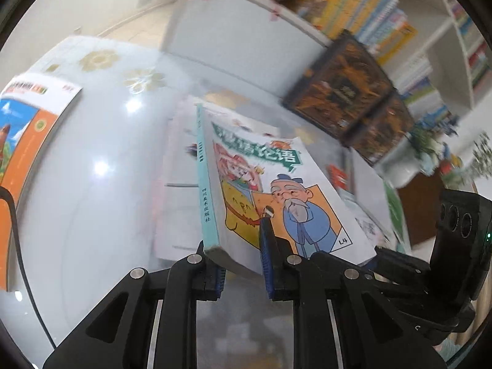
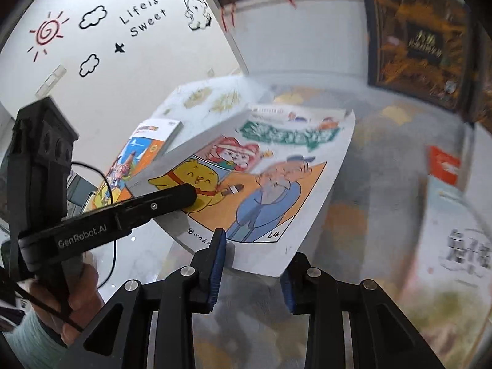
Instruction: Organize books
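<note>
A cartoon-cover book (image 1: 270, 190) with a teal spine and an old bearded man on it is held tilted above the glossy white table (image 1: 92, 160). My left gripper (image 1: 243, 255) is shut on its near edge, one finger on the cover, one beneath. The book also shows in the right wrist view (image 2: 270, 184), with the left gripper's finger (image 2: 160, 200) on its cover. My right gripper (image 2: 252, 264) stands open around the book's near corner, its pads apart from it. An orange-and-blue book (image 1: 27, 147) lies flat at the left, also in the right wrist view (image 2: 135, 160).
A dark ornate boxed set (image 1: 347, 92) stands at the table's back right, before shelves of colourful books (image 1: 369, 9). More books lie flat on the right (image 2: 455, 246). A black cable (image 2: 107, 184) runs over the table's left. A potted plant (image 1: 430, 141) stands at the right.
</note>
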A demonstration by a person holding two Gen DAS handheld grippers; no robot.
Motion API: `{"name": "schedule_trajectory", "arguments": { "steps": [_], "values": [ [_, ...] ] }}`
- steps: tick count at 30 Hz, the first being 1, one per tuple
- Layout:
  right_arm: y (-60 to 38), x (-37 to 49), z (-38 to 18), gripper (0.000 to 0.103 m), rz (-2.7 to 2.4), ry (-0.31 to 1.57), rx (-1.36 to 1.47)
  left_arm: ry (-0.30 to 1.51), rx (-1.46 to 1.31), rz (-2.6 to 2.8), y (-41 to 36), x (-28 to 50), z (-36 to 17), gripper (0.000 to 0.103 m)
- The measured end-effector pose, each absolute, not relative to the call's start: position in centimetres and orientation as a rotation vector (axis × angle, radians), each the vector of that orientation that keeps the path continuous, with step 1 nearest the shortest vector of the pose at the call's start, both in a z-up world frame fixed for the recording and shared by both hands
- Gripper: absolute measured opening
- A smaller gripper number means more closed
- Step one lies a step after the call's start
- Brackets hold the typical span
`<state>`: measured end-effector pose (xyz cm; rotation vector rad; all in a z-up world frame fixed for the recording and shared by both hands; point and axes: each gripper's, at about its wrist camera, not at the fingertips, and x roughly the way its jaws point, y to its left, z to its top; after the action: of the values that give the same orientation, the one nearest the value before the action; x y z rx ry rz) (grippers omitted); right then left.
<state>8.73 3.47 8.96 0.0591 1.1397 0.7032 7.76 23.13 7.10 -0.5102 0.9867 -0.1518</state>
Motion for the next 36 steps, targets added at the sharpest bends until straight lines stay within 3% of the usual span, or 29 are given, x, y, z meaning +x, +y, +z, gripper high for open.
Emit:
{"name": "schedule_trajectory", "arguments": {
  "steps": [7,11,14,16,23,26,28,36],
  "values": [
    [4.6,12.2,5.9,0.031,0.647,1.236,0.115,1.05,-0.569,-0.076,24.2,9.6,4.0,0.025],
    [4.9,13.4,4.2,0.032,0.612,1.289,0.105,1.068,-0.598,-0.007,25.3,8.9,3.2,0.023],
    [4.0,13.6,4.1,0.039,0.6,1.307,0.165,1.075,-0.595,0.029,25.9,7.5,3.4,0.026],
    [3.0,13.1,4.1,0.052,0.597,1.331,0.203,1.095,-0.604,0.02,26.1,6.4,3.3,0.025],
    [-4.3,6.8,4.5,0.056,0.557,1.364,0.322,1.093,-0.555,-0.071,22.5,2.6,5.2,0.026],
    [-8.8,4.1,4.2,0.056,0.487,1.369,0.389,1.138,-0.521,-0.205,17.6,2.8,5.6,0.04],
    [-12.2,2.7,4.4,0.056,0.419,1.354,0.42,1.156,-0.479,-0.252,14.4,3.2,5.7,0.063],
    [-22.4,2.1,6.5,0.056,0.242,1.227,0.47,1.169,-0.335,-0.393,2.7,5.5,5.2,0.061]
  ]
}}
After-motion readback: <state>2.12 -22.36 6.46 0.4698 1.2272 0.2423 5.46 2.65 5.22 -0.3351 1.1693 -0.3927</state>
